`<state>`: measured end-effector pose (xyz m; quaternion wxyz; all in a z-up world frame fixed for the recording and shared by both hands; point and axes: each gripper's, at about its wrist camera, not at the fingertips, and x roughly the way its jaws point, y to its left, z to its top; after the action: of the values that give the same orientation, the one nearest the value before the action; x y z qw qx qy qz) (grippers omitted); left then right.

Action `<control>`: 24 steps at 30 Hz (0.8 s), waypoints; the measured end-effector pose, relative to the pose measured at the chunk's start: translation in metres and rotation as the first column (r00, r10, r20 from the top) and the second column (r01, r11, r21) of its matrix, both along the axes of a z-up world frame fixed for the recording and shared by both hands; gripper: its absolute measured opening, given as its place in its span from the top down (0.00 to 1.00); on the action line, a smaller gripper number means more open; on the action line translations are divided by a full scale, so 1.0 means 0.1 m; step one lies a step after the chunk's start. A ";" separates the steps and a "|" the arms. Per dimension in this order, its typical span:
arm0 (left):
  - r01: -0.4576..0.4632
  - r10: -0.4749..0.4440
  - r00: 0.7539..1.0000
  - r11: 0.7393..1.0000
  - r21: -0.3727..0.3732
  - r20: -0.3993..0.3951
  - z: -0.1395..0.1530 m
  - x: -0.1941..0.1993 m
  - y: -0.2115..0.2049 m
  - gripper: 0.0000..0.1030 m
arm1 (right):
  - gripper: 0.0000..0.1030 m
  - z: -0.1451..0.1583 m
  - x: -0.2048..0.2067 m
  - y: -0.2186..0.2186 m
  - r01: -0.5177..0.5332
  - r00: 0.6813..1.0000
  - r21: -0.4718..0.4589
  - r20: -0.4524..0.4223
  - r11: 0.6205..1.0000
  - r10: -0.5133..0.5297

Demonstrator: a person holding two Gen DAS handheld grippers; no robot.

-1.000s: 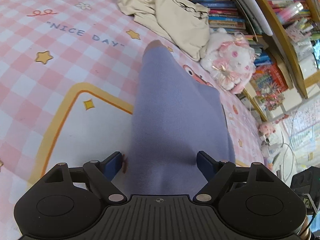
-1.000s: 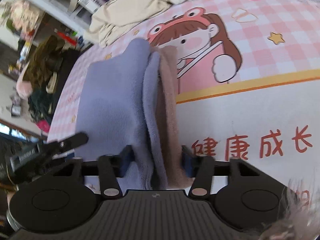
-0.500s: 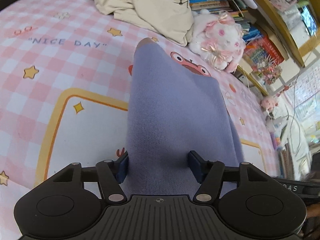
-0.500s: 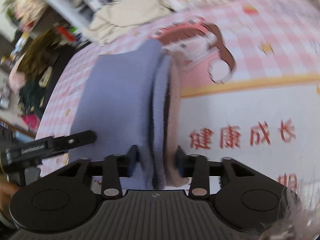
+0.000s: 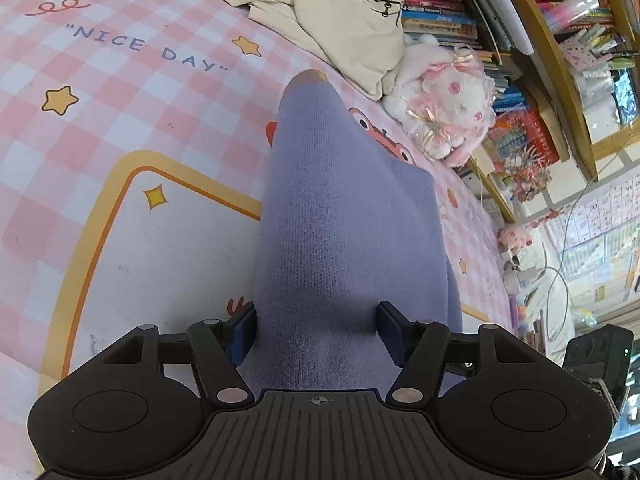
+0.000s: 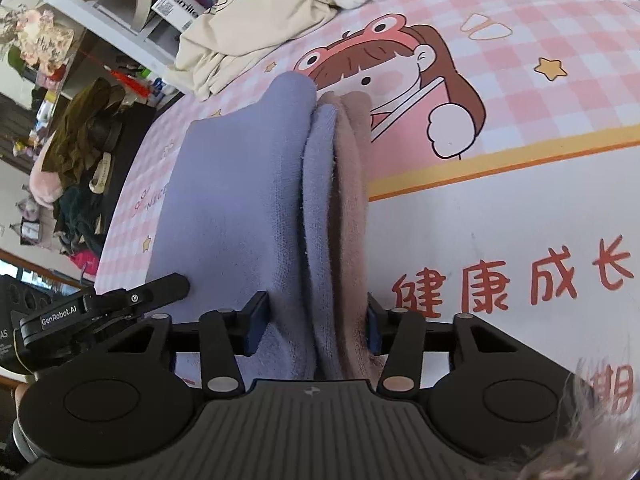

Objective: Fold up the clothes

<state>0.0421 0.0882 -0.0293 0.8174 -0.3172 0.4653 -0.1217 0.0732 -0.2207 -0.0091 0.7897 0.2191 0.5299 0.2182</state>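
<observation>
A folded lavender garment [image 5: 340, 200] lies lengthwise on the pink checked play mat [image 5: 160, 260]. My left gripper [image 5: 316, 330] has its near end between its blue pads, which touch the fabric on both sides while the jaws are still closing. In the right wrist view the same garment [image 6: 232, 200] shows a tan inner layer [image 6: 352, 200] along its right edge. My right gripper [image 6: 314, 326] pinches the stacked lavender and tan layers, its jaws closing too. A finger of the left gripper [image 6: 176, 280] rests on the cloth at the left.
A crumpled cream garment [image 5: 320, 12] lies at the mat's far edge beside a white and pink plush toy [image 5: 448, 100]. Packed bookshelves [image 5: 440, 8] stand behind them. Dark clothes [image 6: 80, 140] are heaped off the mat's left side.
The left jaws have narrowed from well apart until both pads meet the lavender cloth. The right gripper has kept its hold on the layered edge, with a brief shake in between.
</observation>
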 end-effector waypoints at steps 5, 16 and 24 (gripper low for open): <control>-0.019 0.018 0.999 0.999 0.046 0.031 0.12 -0.09 -0.09 0.55 | 0.73 0.13 -0.09 0.05 -0.062 0.991 -0.054 0.113 0.997 0.068; -0.015 0.003 0.989 0.997 0.081 0.146 0.38 -0.29 -0.39 0.57 | 0.74 0.42 -0.33 -0.12 -0.122 0.944 -0.135 0.292 0.983 0.157; -0.008 -0.010 0.983 0.995 0.100 0.185 0.49 -0.33 -0.60 0.58 | 0.75 0.48 -0.38 -0.31 -0.150 0.919 -0.159 0.342 0.976 0.196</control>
<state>0.0094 0.0281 0.0200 0.8720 -0.2627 0.3929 -0.1275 0.0356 -0.2520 0.0385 0.8625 0.0765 0.4087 0.2883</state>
